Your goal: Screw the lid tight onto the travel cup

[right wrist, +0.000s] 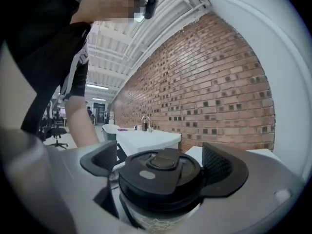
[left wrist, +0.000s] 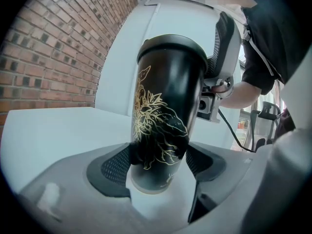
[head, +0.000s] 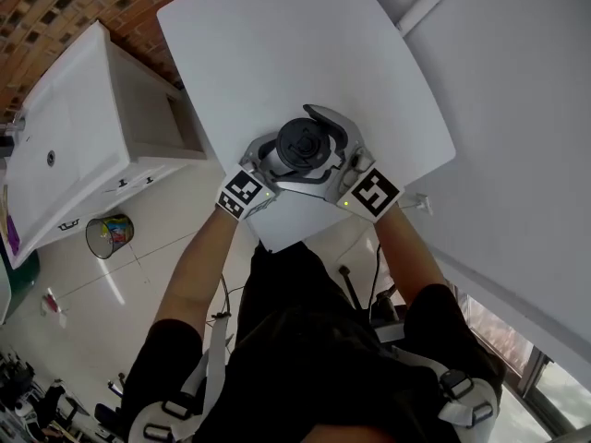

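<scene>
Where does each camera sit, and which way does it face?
Head view: on the person's head, looking steeply down at the travel cup over the white table; forearms and torso show.
Left gripper view: on the left tongs, looking along them at the cup's body; the other forearm behind.
Right gripper view: on the right tongs, looking level across the lid; a forearm at left.
Shared: all three show the cup.

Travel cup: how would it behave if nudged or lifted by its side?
The travel cup is probably stiff: no dent shows where the left gripper clamps it. Tall with a narrower base, it may tip. Its smooth wall could slip.
</scene>
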### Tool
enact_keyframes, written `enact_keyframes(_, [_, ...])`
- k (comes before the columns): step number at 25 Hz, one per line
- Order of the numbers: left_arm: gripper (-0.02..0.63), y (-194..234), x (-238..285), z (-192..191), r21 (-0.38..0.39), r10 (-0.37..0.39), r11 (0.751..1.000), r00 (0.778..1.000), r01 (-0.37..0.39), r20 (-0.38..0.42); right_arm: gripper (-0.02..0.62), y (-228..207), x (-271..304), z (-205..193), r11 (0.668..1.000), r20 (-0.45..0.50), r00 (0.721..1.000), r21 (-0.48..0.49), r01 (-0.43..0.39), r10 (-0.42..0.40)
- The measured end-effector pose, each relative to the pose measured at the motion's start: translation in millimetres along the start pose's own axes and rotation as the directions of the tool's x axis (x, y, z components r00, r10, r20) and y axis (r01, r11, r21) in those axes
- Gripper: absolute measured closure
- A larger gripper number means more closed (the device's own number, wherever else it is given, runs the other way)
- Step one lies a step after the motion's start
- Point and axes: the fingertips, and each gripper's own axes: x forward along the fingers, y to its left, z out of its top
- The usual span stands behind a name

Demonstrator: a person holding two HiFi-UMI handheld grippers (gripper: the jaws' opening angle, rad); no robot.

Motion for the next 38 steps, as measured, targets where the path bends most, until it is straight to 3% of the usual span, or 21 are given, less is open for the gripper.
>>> enact_keyframes(6, [0.245,1.3,-0.4,1.0,0.001,0.001,1.000,1.000,-0.001,0.000,0.089,-7.2,2.7,2.4,0.999,0.012,1.000,-0.025,0.022,-0.021])
enact_keyframes(12, [0.245,0.6,-0.7,0.9,0.004,0.000,1.000,1.000,0.000,-0.006,0.112,-10.4,0.2,1.3,0.993,0.023,0.993,-0.008,0.117,-0.117])
enact_keyframes(22, [0.245,0.6,-0.7,1.0,0.004,0.005,1.000,1.000,-0.005,0.003,0.127,-18.4,-1.8,0.9,0.939,0.036,0.939,0.032,0.342,-0.343])
enact_keyframes(28, [0.245,1.7,-1.0,0.3,0.003,0.005,1.000,1.000,-0.005,0.002,0.127,-20.4,-1.1,-0.2,0.920,0.031,0.920,0.045,0.389,-0.390])
enact_keyframes(32, [0.245,2.3,-0.2,-0.4,0.004,0.005,1.000,1.000,-0.005,0.001,0.112,-17.1,-1.1,1.3,0.940,0.057,0.940,0.078,0.331,-0.336])
enact_keyframes(35, [0.245,2.0,1.2,-1.0,0.009,0.006,1.000,1.000,-0.006,0.001,0.078,-13.0,-2.9,-0.1,0.979,0.038,0.981,0.083,0.186,-0.190])
enact_keyframes(38, [0.245,2.4,1.1,1.0,0.012,0.010,1.000,1.000,-0.010,0.006,0.071,-11.6,-2.4,-3.3,0.998,-0.023,0.999,0.040,0.039,-0.038])
